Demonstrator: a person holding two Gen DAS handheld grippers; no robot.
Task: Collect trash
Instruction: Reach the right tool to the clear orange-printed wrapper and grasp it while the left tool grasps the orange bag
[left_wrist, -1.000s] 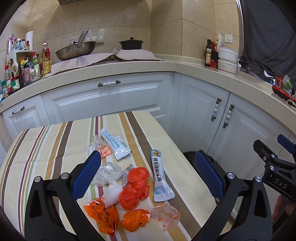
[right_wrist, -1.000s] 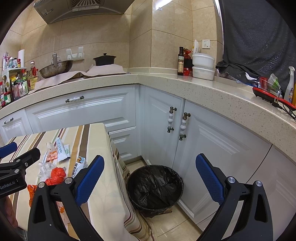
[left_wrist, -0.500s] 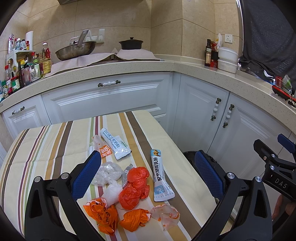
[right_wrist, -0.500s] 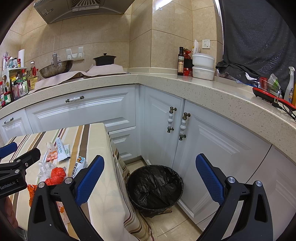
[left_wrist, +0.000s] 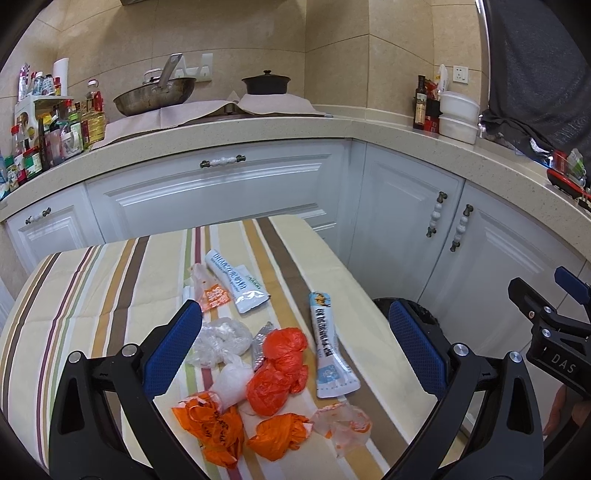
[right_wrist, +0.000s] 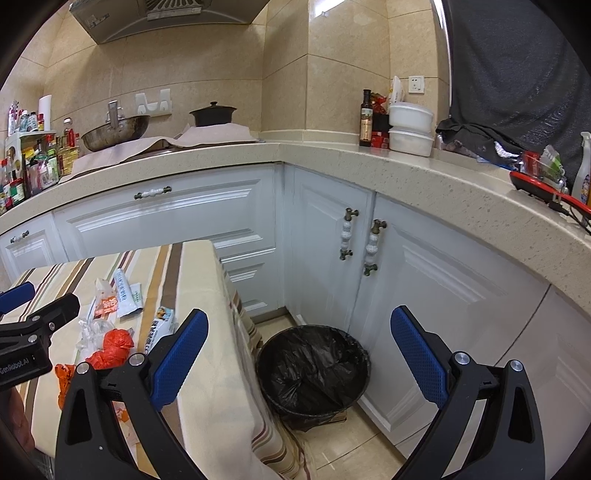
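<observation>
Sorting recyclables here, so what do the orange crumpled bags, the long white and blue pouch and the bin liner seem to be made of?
Orange crumpled bags: thin plastic film, seemingly; they wrinkle sharply and look faintly glossy.
Long white and blue pouch: probably laminated plastic; printed, smooth, lying flat with a sealed-looking end.
Black bin liner: thin plastic; shiny creases, draped over the round bin's rim.

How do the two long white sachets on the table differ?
The far sachet lies at the striped cloth's middle, partly over a second packet; the near sachet lies alone toward the right edge, nearer the bin. The far one carries plain blue lettering; the near one has a colourful picture at its top end. Both are flat, long, white and untouched.
</observation>
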